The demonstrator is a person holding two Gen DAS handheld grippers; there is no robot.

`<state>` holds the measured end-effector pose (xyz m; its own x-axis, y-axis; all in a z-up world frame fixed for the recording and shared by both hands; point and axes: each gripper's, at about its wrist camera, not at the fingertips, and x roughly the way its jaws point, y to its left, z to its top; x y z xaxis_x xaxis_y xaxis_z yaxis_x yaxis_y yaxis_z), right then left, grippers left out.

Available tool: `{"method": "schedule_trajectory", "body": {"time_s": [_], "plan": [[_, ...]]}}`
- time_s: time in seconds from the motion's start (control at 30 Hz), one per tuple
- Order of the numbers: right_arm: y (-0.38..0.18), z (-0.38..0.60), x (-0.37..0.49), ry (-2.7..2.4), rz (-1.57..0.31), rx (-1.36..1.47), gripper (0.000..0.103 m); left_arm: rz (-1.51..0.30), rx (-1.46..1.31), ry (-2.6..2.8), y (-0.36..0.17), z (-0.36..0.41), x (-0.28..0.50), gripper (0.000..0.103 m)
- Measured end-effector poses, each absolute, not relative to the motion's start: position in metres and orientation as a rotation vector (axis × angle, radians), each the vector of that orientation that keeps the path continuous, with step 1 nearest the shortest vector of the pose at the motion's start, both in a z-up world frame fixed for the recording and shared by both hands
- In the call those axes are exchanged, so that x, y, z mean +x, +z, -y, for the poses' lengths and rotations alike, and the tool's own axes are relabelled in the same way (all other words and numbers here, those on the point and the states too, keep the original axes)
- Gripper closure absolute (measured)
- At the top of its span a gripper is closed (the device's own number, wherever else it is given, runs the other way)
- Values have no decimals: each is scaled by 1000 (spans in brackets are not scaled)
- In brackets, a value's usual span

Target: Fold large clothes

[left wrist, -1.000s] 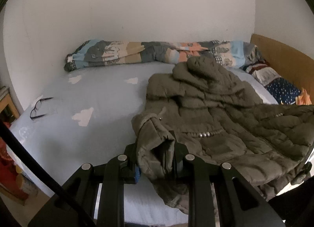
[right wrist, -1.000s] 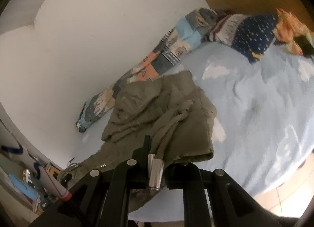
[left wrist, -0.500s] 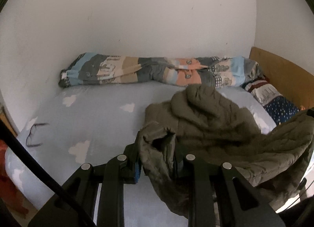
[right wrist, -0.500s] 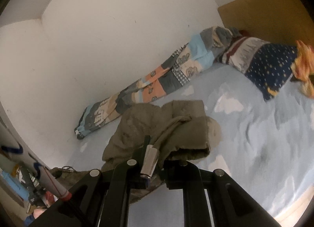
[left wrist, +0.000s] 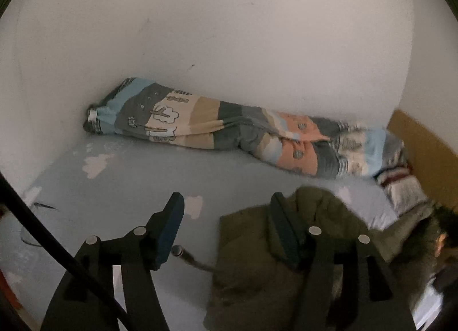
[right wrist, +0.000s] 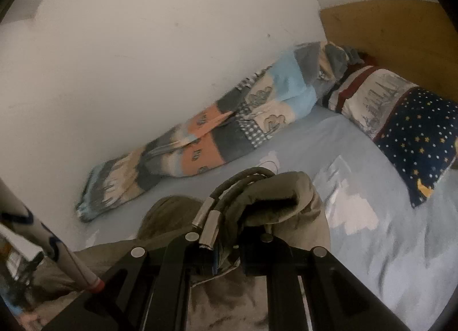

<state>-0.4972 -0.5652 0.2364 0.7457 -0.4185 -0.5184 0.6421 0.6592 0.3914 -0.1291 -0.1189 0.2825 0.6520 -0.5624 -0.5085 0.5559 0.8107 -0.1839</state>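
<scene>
Coat (left wrist: pixel 257 268) no longer sits between the left tool's (left wrist: pixel 226 216) pads: its jaws have just opened wide and the cloth drapes past the right-hand finger only. Right tool (right wrist: pixel 226 233) is clamped narrow on a coat edge, lifted above the bed (right wrist: pixel 357 259). One corner released mid-fold.
</scene>
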Motion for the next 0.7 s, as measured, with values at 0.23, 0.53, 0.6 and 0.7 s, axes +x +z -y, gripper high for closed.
{"method": "schedule_trajectory", "body": {"time_s": [0.23, 0.53, 0.6, 0.7], "plan": [[206, 640, -432, -710, -468, 616, 93, -501, -15, -562, 277, 114, -105, 40], [155, 689, -382, -738, -546, 668, 91, -637, 222, -781, 178, 241, -130, 40], [148, 695, -378, -735, -561, 675, 91, -680, 266, -808, 153, 275, -128, 40], [138, 703, -379, -694, -563, 720, 84, -715, 305, -770, 126, 303, -116, 40]]}}
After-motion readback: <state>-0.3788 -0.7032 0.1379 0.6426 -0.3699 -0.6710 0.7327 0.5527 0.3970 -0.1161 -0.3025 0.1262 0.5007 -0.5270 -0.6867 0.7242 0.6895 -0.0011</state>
